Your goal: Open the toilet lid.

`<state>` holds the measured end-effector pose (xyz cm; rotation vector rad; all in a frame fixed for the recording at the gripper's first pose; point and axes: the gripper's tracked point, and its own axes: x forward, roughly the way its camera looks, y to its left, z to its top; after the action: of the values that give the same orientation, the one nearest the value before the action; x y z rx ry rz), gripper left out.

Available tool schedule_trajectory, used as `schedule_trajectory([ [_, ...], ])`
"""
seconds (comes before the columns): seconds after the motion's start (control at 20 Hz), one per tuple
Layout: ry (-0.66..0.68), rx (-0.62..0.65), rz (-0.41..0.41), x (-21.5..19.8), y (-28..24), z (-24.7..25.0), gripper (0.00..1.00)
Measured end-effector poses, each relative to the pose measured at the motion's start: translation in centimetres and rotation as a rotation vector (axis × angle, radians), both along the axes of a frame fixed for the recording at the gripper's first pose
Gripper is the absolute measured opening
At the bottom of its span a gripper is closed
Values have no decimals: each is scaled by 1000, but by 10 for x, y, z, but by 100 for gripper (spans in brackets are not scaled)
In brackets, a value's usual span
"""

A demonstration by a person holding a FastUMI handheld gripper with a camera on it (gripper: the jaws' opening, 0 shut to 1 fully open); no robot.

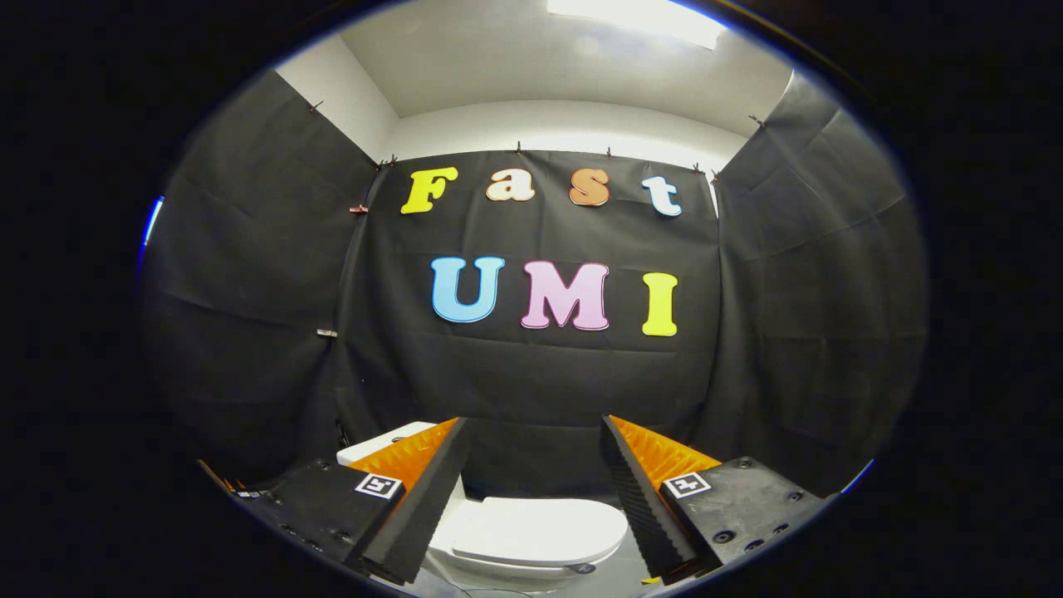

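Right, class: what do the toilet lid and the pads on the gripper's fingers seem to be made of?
Toilet lid: probably glossy white moulded plastic; smooth, softly shining, still closed. Finger pads: likely matte black rubber or foam; fine ridges run along them. The gripper is open, with the lid beyond and between its fingers.

We counted one toilet (507, 540), at six o'clock beyond the tool (531, 432), with one lid (544, 529) lying shut and one tank (382, 444) at seven o'clock. The tool's two fingers (423, 507) stood spread, holding nothing.
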<state>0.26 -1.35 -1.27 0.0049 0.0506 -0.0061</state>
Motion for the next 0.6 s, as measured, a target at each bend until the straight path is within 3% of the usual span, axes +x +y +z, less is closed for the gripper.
schedule_trajectory([
  [0.35, 20, 37, 1, 3, -6, -13, 98],
  [0.6, 65, 130, -45, 13, -29, -46, 98],
])
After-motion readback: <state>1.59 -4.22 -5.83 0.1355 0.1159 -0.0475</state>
